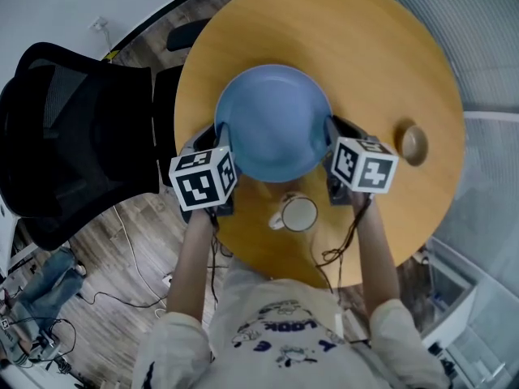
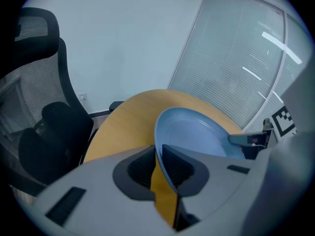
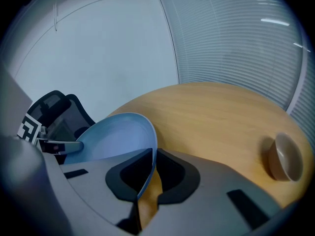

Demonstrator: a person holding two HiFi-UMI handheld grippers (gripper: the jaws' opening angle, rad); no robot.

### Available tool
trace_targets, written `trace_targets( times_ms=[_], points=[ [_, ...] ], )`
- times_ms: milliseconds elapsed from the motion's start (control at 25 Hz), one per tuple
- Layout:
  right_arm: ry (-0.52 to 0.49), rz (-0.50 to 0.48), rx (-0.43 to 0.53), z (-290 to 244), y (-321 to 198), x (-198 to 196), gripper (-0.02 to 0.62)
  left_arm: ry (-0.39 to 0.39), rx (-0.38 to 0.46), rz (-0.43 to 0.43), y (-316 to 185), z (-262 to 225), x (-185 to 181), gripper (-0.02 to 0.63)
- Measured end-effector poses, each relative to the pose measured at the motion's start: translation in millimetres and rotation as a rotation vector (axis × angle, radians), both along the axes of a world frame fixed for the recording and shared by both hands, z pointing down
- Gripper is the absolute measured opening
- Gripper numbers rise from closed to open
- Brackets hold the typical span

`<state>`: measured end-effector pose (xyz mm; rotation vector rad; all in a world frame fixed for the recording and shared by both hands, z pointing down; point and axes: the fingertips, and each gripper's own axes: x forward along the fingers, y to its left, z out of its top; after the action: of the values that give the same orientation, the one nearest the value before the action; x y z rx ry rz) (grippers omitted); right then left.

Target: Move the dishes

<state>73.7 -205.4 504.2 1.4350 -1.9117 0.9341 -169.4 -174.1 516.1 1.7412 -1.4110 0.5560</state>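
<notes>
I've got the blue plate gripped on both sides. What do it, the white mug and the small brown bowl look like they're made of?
Blue plate: probably glazed ceramic, possibly melamine. It has a thin, even rim and a smooth satin surface.
White mug: likely glazed ceramic, going by the thick wall and soft shine.
Brown bowl: wood or brown-glazed ceramic. It has an even tan colour but is too small to settle.

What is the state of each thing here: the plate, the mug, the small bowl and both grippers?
Blue plate: gripped at two opposite rim edges, empty.
Left gripper: shut on the plate's rim.
Right gripper: shut on the plate's rim.
White mug: upright on the table, looks empty.
Small brown bowl: upright on the table, empty.
</notes>
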Motion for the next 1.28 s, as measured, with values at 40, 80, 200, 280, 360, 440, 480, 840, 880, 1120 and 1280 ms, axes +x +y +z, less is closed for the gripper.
trace_targets(
  times_ms=[40,80,200,280,360,440,480,840,880,1120,1280],
  points=[
    [0.002,0.002,-0.005,4,0,0,0.024,-0.002,-0.003,0.002,0,4,0,0.041],
    [0.004,0.004,-0.009,8,1,1,0.024,-0.004,-0.004,0.006,0,7,1,0.041],
    [0.013,0.008,-0.015,16,0,3,0.025,-0.016,0.003,0.022,-2,13,4,0.041],
    [0.018,0.006,-0.020,20,0,3,0.023,-0.023,0.011,0.028,-3,17,4,0.041],
    [0.018,0.003,-0.021,24,0,3,0.024,-0.025,0.012,0.030,-3,22,3,0.041],
    [0.019,0.002,-0.021,27,1,2,0.023,-0.029,0.015,0.037,-3,24,2,0.041],
    [0.015,0.004,-0.020,27,1,2,0.023,-0.033,0.018,0.042,-3,25,2,0.041],
    [0.014,-0.007,-0.025,31,7,5,0.041,-0.127,0.043,0.104,-4,25,3,0.051],
    [0.016,-0.007,-0.023,29,7,6,0.079,-0.134,0.045,0.104,-4,24,1,0.071],
    [0.028,0.042,0.007,14,14,23,0.112,-0.163,0.088,0.077,-6,2,-15,0.121],
    [0.037,0.098,0.042,0,18,39,0.112,-0.154,0.147,0.069,-15,-25,-20,0.121]
  ],
)
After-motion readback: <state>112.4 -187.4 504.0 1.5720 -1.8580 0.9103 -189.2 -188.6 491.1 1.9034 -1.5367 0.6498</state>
